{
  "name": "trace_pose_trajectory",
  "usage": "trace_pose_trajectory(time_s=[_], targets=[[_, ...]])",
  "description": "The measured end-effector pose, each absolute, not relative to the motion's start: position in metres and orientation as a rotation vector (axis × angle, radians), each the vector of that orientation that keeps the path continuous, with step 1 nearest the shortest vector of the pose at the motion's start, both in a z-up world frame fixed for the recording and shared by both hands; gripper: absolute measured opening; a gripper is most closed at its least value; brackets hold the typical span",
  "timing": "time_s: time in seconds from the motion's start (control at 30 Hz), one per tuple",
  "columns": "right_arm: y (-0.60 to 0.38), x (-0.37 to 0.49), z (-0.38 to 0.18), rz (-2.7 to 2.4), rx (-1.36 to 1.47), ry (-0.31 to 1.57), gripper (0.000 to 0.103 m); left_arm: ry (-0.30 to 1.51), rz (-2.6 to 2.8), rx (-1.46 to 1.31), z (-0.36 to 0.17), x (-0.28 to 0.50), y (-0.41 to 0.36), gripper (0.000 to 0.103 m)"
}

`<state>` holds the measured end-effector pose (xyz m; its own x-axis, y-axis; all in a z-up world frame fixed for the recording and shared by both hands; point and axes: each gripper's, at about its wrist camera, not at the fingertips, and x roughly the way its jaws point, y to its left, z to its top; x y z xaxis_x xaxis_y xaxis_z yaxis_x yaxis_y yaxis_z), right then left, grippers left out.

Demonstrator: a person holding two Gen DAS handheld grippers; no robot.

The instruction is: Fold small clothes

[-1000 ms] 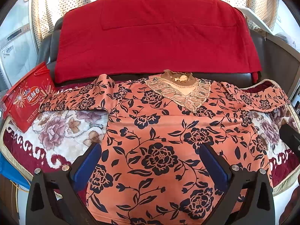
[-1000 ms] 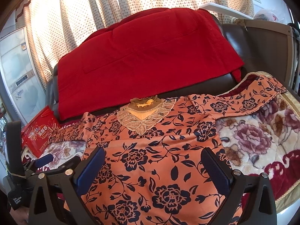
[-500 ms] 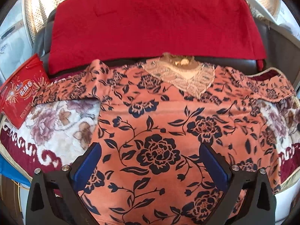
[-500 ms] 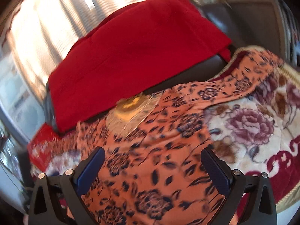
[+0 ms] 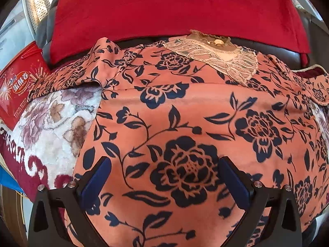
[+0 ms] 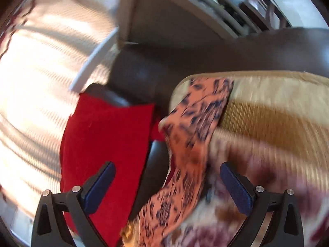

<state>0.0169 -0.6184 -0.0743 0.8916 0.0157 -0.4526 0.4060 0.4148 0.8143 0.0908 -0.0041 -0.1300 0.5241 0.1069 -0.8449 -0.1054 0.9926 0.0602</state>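
An orange top with dark blue flowers (image 5: 185,127) lies spread flat on a floral blanket (image 5: 51,119), its lace collar (image 5: 222,53) at the far side. My left gripper (image 5: 164,177) is open and empty, low over the top's middle. My right gripper (image 6: 167,179) is open and empty, hovering over the top's right sleeve (image 6: 193,135), which stretches away toward the blanket's far corner. The right wrist view is motion-blurred.
A red cloth (image 5: 174,6) drapes the dark sofa back (image 6: 205,61) behind the top. A red snack box (image 5: 18,86) stands at the left edge of the blanket. Curtains (image 6: 37,82) hang behind the sofa.
My left gripper has moved forward and lower over the top. My right gripper has swung quickly to the right, from the top's body to its right sleeve.
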Motion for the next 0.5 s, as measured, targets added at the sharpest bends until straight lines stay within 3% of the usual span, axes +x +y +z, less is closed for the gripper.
trace_pose_trajectory(time_s=[0.13, 0.2, 0.27, 0.3, 0.37, 0.4, 0.5], targets=[[-0.663, 0.061, -0.075, -0.334, 1.104, 0.459, 0.092, 1.007, 0.138, -0.003, -0.129, 0.092, 0.005, 0.103], [-0.673, 0.081, -0.075, -0.378, 1.117, 0.487, 0.075, 1.0, 0.146, -0.005, -0.128, 0.092, 0.011, 0.103], [-0.677, 0.094, -0.074, -0.388, 1.084, 0.512, 0.066, 0.994, 0.155, -0.017, -0.128, 0.09, 0.019, 0.103], [-0.678, 0.104, -0.07, -0.4, 1.059, 0.536, 0.051, 0.992, 0.161, -0.025, -0.128, 0.089, 0.023, 0.103], [-0.675, 0.127, -0.06, -0.457, 0.996, 0.613, 0.011, 0.995, 0.18, -0.04, -0.128, 0.087, 0.033, 0.103], [-0.67, 0.136, -0.046, -0.485, 0.947, 0.624, 0.005, 0.992, 0.185, -0.05, -0.127, 0.084, 0.038, 0.103], [-0.626, 0.163, 0.009, -0.409, 0.757, 0.597, 0.005, 0.95, 0.2, -0.074, -0.122, 0.074, 0.054, 0.103]])
